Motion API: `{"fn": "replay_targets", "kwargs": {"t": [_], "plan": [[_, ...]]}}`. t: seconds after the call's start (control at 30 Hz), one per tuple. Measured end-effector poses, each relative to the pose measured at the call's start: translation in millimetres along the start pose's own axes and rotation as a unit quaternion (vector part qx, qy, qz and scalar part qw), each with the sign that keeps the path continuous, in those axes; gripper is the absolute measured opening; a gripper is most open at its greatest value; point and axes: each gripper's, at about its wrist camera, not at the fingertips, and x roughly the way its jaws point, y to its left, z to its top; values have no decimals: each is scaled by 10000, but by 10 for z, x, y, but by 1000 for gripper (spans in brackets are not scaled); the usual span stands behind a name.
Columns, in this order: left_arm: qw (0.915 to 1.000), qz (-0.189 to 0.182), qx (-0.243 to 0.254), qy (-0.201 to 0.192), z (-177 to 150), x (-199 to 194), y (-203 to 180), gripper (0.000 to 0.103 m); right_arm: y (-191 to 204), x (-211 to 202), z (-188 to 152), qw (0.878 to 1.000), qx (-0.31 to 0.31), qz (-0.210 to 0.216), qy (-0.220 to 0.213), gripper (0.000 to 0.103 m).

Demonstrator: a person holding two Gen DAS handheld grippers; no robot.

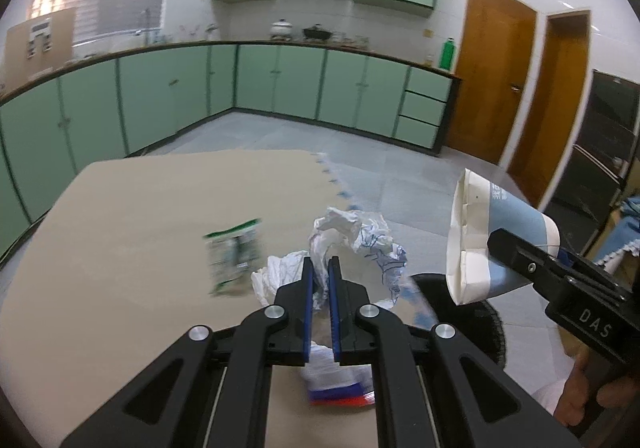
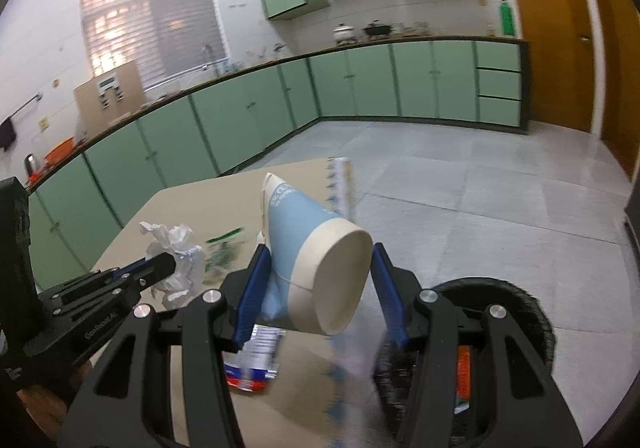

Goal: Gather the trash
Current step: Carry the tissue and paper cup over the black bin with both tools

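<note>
My left gripper (image 1: 321,268) is shut on a crumpled white paper (image 1: 352,244) with blue scribbles and holds it above the beige table (image 1: 140,248). It also shows in the right wrist view (image 2: 176,248). My right gripper (image 2: 320,268) is shut on a crushed blue and white paper cup (image 2: 312,252), held sideways above the table's right edge; the cup also shows in the left wrist view (image 1: 496,244). A green and white wrapper (image 1: 234,260) lies on the table. A red, white and blue wrapper (image 1: 340,388) lies below my left gripper.
A black round bin (image 2: 516,312) stands on the floor right of the table, with an orange wrapper (image 2: 464,376) inside. Green cabinets (image 1: 280,80) line the far walls. Wooden doors (image 1: 492,80) are at the right.
</note>
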Motion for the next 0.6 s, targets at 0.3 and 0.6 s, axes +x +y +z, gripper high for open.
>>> {"fn": "replay_targets", "kwargs": {"t": [0.3, 0.6], "plan": [[9977, -617, 273, 45, 105, 291, -746, 7, -698, -207, -105, 9976, 279, -620, -129, 50], [9930, -1016, 556, 229, 48, 658, -1400, 7, -1361, -195, -354, 9916, 537, -1177, -32, 50]]}}
